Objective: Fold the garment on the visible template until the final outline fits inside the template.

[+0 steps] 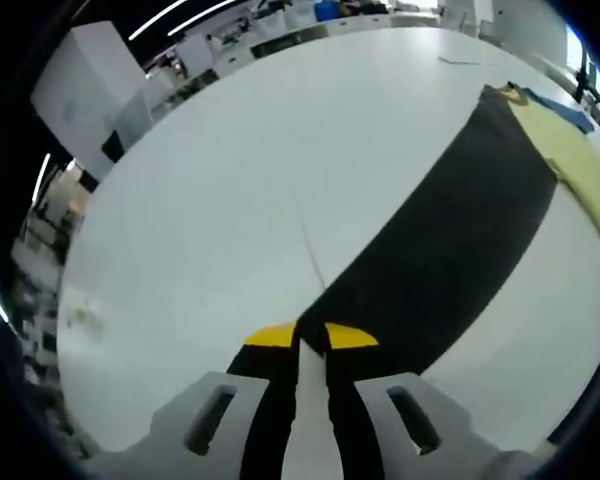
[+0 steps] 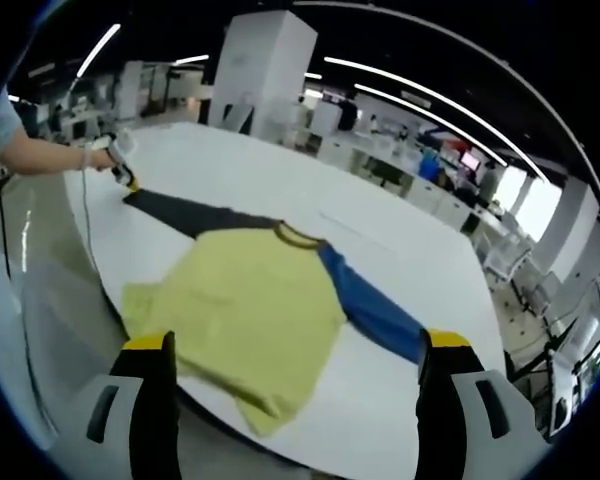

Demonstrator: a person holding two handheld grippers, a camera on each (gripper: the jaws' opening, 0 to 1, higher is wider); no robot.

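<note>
While my left gripper (image 1: 310, 345) is pinching the black sleeve (image 1: 450, 240) cuff and my right gripper (image 2: 295, 365) is hanging spread wide, I am risking dragging the yellow shirt (image 2: 245, 300) askew.

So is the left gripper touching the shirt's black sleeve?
Touching: in the left gripper view the left gripper has its jaws closed on the black sleeve end.

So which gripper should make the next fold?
Left, probably. The left gripper is shut on the black sleeve cuff, ready to carry it over the yellow body. The right gripper hangs open, off the shirt.
</note>
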